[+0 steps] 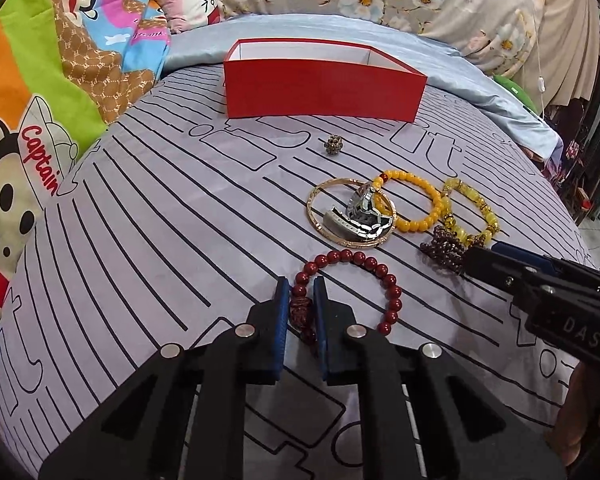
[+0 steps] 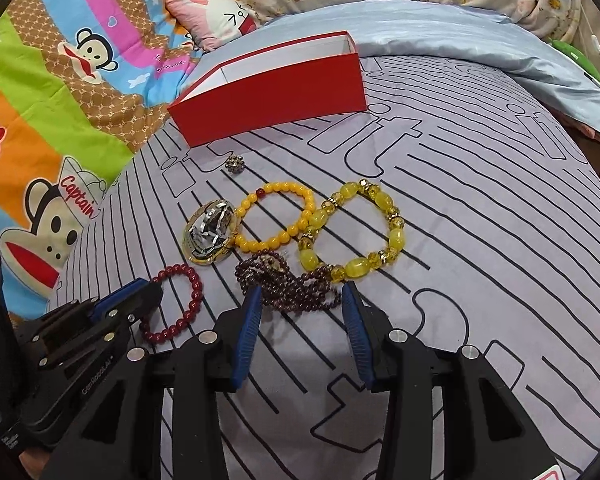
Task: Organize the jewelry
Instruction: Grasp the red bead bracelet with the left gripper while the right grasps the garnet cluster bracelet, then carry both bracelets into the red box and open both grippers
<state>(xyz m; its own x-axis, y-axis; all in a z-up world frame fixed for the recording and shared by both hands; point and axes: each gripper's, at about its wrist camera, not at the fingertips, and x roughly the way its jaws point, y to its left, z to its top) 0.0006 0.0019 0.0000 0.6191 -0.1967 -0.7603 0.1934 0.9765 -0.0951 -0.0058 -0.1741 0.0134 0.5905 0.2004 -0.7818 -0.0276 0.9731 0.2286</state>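
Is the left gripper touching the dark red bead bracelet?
Touching. The left wrist view shows the left gripper with both blue pads pressed against the dark red bead bracelet.

In front of me is a bed, its grey cover printed with black lines. On it stands an open red box at the far side. Nearer lies a small brown bead cluster, then a gold bangle with a silver watch lying across it, an orange bead bracelet, a yellow crystal bracelet, a purple bead strand and a dark red bead bracelet. A pale blue sheet lies beyond the box.
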